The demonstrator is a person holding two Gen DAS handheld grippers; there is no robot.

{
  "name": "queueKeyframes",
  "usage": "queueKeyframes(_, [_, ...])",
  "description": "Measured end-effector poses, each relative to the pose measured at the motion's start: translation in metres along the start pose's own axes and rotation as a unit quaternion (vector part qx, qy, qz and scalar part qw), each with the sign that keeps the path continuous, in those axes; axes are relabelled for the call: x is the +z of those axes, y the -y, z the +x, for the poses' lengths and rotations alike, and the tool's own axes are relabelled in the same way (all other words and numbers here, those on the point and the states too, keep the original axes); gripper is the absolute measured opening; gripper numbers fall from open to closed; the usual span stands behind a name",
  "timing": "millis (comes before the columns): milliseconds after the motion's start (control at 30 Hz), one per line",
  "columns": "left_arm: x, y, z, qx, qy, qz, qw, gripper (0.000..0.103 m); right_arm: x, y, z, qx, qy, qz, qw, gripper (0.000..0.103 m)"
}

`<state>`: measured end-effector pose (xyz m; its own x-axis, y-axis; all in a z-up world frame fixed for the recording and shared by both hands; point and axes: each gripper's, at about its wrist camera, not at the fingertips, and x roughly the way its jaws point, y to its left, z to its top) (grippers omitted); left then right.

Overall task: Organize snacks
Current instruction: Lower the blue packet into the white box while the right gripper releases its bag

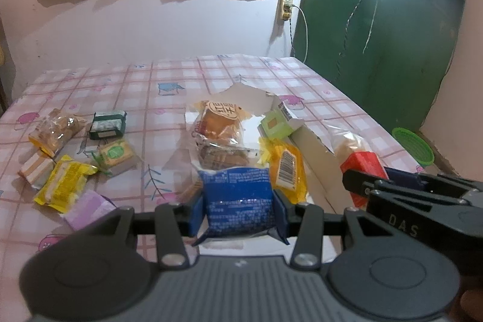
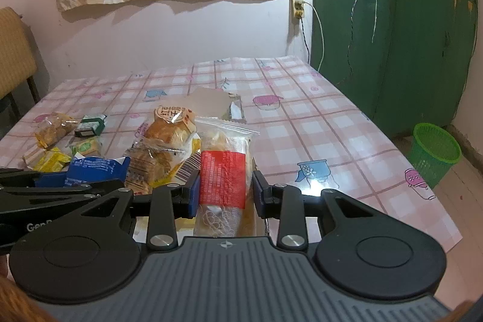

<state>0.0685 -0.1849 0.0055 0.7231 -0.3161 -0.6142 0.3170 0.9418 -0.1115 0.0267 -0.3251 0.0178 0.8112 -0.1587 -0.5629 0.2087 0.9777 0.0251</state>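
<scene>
Left hand-held gripper (image 1: pixel 238 208) clenches a blue packet (image 1: pixel 238 201) above the white box (image 1: pixel 305 138) on the counter (image 1: pixel 347 110). Right hand-held gripper (image 2: pixel 225 192) grasps a red-labelled bun (image 2: pixel 225 171) just beside it. Loose snacks (image 1: pixel 63 186) lie left of the box.

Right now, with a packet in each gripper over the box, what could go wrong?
1. The left gripper visibly buckles the blue packet; its contents may get crushed.
2. The right gripper holds the red-labelled packet close beside the left one, so they could collide.
3. The white box already looks crowded, so packets may spill.
</scene>
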Motion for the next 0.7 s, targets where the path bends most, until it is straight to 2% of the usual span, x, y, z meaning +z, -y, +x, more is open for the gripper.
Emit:
queueKeyframes(333, [0.002,0.002,0.013,-0.013,-0.002,0.0,0.9999,0.045,0.001,-0.001,0.014,-0.002,-0.004,-0.006,1.0,0.039])
queueKeyframes(367, [0.002,0.002,0.013,-0.018,-0.001,-0.001,0.9998,0.046,0.0,-0.001,0.014,-0.005,-0.002,-0.009,1.0,0.043])
queueKeyframes(467, [0.002,0.002,0.013,-0.02,0.001,-0.005,0.9998,0.055,0.0,-0.002,0.011,-0.018,0.009,-0.014,1.0,0.073])
queueKeyframes(700, [0.005,-0.011,0.0,-0.003,0.008,-0.015,0.9999,0.077,0.006,-0.002,0.001,-0.019,0.019,-0.006,1.0,0.076])
